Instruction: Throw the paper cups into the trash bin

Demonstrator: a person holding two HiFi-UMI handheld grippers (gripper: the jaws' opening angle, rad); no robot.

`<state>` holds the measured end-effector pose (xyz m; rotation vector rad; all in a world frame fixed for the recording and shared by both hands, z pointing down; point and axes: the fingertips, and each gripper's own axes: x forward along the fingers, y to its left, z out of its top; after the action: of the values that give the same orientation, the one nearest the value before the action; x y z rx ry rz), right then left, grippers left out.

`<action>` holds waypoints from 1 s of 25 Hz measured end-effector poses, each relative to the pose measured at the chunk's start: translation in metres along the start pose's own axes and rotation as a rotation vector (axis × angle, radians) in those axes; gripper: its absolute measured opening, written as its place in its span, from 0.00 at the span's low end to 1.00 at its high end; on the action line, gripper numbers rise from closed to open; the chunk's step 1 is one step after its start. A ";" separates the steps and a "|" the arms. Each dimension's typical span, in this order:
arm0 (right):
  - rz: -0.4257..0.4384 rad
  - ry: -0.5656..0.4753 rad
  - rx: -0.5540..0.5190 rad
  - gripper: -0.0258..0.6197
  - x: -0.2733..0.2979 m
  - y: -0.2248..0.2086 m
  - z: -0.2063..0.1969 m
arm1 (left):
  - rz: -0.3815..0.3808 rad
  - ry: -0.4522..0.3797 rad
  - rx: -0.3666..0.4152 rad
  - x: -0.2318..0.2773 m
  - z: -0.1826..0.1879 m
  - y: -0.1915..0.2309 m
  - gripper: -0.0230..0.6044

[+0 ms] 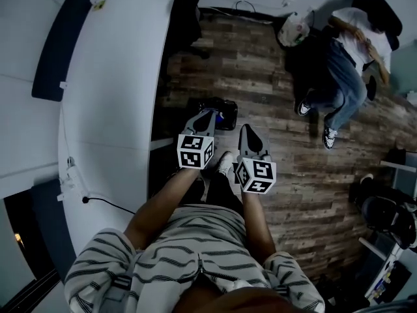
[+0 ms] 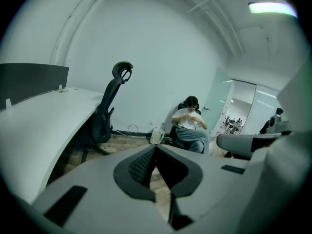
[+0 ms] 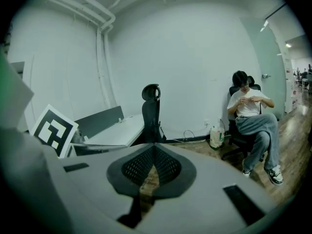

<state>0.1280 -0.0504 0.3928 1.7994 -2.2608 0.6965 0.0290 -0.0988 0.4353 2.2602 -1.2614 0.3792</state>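
Above floor, beside desk: left claw pressed together, empty; right claw pressed together, empty. Person seated well apart.

Wood-plank floor, white walls. White curved bench; black office chair beside it. Ceiling light on.

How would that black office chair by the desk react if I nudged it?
The black office chair stands on spread legs on the wood floor, so it would probably roll or swivel rather than tip. Its tall back and headrest sit high, so a push up there might rock it. It looks heavy to lift.
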 end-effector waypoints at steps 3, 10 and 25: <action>0.008 -0.017 0.014 0.06 -0.002 0.001 0.010 | -0.010 -0.029 0.021 -0.005 0.013 -0.008 0.07; 0.043 -0.060 -0.004 0.06 -0.015 0.019 0.039 | -0.038 -0.087 0.045 -0.033 0.040 -0.023 0.07; 0.061 -0.154 -0.044 0.06 -0.035 0.026 0.089 | -0.081 -0.212 0.116 -0.067 0.094 -0.047 0.07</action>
<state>0.1260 -0.0558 0.2937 1.8293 -2.4167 0.5309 0.0327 -0.0842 0.3120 2.4954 -1.2748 0.1912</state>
